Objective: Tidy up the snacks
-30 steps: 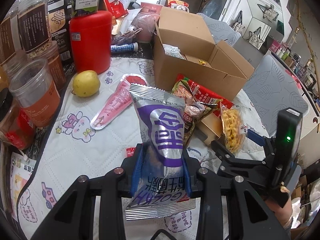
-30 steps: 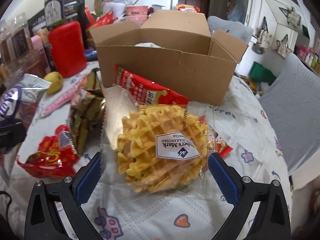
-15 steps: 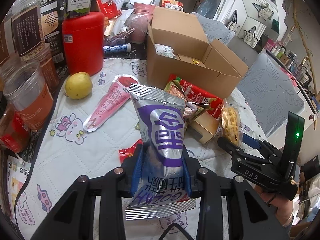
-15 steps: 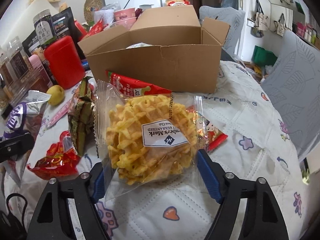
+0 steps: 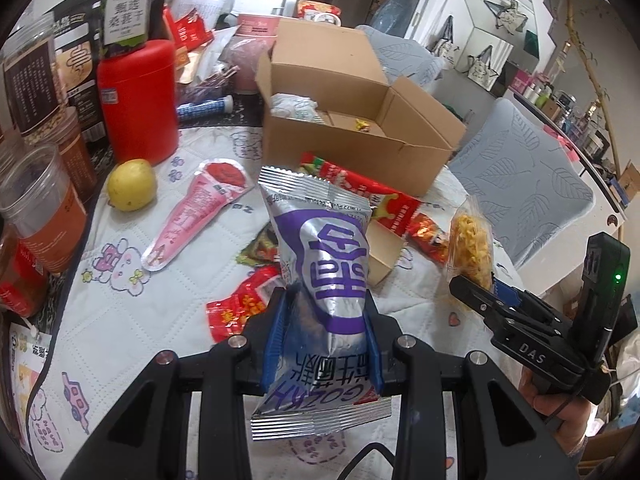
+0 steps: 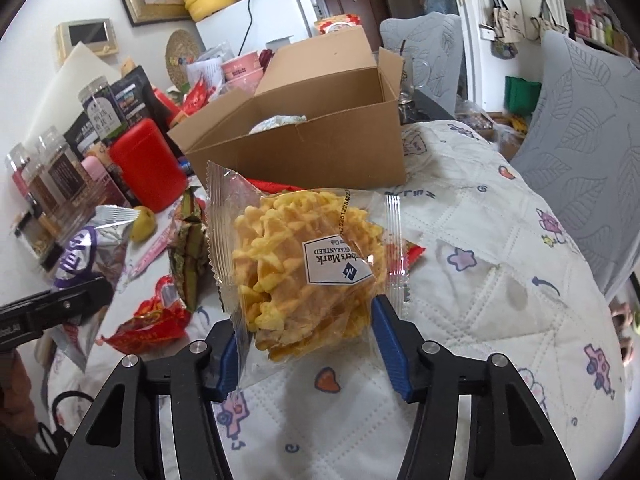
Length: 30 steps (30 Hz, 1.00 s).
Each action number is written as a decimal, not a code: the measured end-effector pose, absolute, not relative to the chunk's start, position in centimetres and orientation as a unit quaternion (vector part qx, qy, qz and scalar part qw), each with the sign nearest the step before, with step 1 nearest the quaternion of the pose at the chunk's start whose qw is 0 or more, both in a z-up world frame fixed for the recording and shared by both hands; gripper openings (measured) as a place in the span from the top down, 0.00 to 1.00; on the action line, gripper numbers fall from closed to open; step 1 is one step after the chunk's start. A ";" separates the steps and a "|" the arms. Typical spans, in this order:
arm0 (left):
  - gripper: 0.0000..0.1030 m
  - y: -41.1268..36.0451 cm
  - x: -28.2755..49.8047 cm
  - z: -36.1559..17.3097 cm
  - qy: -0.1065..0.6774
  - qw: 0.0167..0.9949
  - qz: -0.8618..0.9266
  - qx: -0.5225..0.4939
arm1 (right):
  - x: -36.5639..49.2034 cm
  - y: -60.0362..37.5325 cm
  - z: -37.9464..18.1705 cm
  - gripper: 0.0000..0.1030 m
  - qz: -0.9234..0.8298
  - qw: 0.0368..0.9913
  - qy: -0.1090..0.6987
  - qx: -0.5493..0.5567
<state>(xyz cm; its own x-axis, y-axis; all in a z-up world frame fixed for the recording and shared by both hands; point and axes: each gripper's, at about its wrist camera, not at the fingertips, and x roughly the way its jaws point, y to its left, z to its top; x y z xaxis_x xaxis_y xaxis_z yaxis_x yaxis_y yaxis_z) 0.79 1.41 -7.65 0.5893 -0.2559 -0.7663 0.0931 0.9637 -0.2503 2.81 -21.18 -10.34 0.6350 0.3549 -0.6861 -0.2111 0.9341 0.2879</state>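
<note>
waffle pack label "member's mark"; silver bag "gozkh".

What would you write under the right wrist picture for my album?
Right gripper lifts a bagged waffle snack before the cardboard box.

Foil snack bag: we see silver with purple lettering.
Waffle pack: we see golden lattice under clear wrap, white label.
Box: plain brown.
Canister: red.
Counter: white quilting, pastel cartoons.
</note>
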 end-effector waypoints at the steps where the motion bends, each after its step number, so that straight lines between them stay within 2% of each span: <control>1: 0.67 1.1 0.7 -7.6 0.441 0.887 -0.102 -0.090 | 2.6 -21.3 -10.1 0.44 0.158 0.901 0.394 0.093; 17: 0.67 -2.5 -0.3 -4.5 0.400 0.904 -0.141 -0.063 | -1.4 -23.2 -6.4 0.44 0.174 0.917 0.343 0.105; 30: 0.67 -3.5 2.5 -0.1 0.340 0.927 -0.152 -0.044 | 0.1 -23.7 -1.6 0.44 0.192 0.935 0.287 0.086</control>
